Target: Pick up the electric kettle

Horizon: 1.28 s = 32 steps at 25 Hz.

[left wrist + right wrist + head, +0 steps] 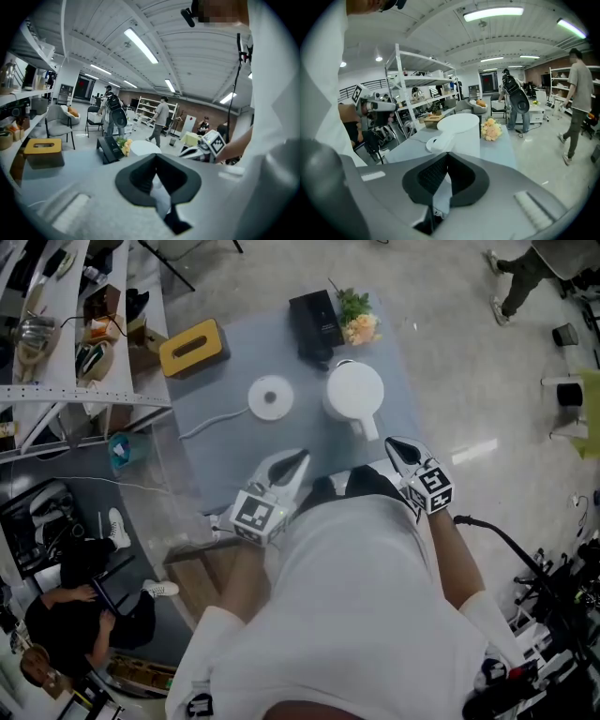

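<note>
**A:** How far are we with the kettle (354, 390)?

**B:** Not started, we'd say. It stands upright on the table (220, 442), just beside its base (271, 397) and not on it. Its handle (367, 425) is turned toward us, and nothing touches it.

**A:** Our right gripper (392, 443)?

**B:** Its jaws are pressed together with nothing between them. It hangs near the handle's end but apart from it, and in its own view the kettle is straight ahead.

**A:** And our left gripper (302, 457)?

**B:** Its jaws are together too, and empty. It hangs over the table's near edge, clear of both kettle and base.

**A:** So what's left?

**B:** All of it, as we judge. We must spread one pair of jaws, get them round the handle, pinch and lift.
</note>
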### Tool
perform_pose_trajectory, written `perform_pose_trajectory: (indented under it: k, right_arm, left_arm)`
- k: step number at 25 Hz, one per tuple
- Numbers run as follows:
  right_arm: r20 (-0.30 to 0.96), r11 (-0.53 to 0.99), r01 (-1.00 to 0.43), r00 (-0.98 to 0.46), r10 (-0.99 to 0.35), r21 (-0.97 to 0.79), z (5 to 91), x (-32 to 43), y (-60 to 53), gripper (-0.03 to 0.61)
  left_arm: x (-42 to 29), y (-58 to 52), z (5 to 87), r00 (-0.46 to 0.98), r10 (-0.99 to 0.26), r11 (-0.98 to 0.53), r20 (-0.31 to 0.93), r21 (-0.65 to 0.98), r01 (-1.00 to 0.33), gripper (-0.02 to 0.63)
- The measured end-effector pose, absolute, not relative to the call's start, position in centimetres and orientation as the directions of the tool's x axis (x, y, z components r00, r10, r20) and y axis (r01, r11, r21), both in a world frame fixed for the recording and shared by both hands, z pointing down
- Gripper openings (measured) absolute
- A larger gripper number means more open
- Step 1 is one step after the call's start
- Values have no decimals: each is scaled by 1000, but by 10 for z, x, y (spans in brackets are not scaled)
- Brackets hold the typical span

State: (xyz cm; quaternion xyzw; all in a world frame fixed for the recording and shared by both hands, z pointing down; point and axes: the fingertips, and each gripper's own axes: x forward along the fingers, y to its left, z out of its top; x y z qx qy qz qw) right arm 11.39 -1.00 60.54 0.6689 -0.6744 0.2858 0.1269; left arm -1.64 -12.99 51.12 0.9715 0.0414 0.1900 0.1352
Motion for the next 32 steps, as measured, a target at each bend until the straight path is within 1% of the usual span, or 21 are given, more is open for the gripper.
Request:
perform_pose_trajectory:
  k: [3, 5, 11, 15, 19, 26, 32]
  right_arm:
    - [549, -91, -970, -50, -834, -226, 598, 112, -10, 5]
    - [542, -87, -969, -55, -838, -232, 592, 109, -11, 5]
    - [524, -27, -977, -90, -847, -213, 576, 104, -9, 5]
    - [521, -10, -980, -97, -848, -198, 554, 102, 3, 5]
    - [498, 43, -977, -144, -855, -209, 539, 92, 23, 5]
    - [493, 108, -974, -194, -848, -198, 530, 68, 75, 5]
    - [476, 175, -969, -240, -846, -176, 514, 44, 106, 5]
  left_arm:
    - [-25, -123, 517, 916, 153, -960, 370, 277, 49, 3]
    - [-29, -120, 518, 913, 149, -963, 380, 267, 46, 3]
    - [-43, -104, 522, 910, 84, -967, 407, 253, -24, 3]
    - [-48, -84, 514, 920, 23, -965, 391, 249, -82, 3]
    - [-51, -64, 505, 930, -33, -957, 367, 257, -135, 3]
    - [-52, -4, 480, 944, -71, -968, 322, 207, -143, 3]
    - [-66, 42, 464, 949, -118, -963, 294, 197, -181, 3]
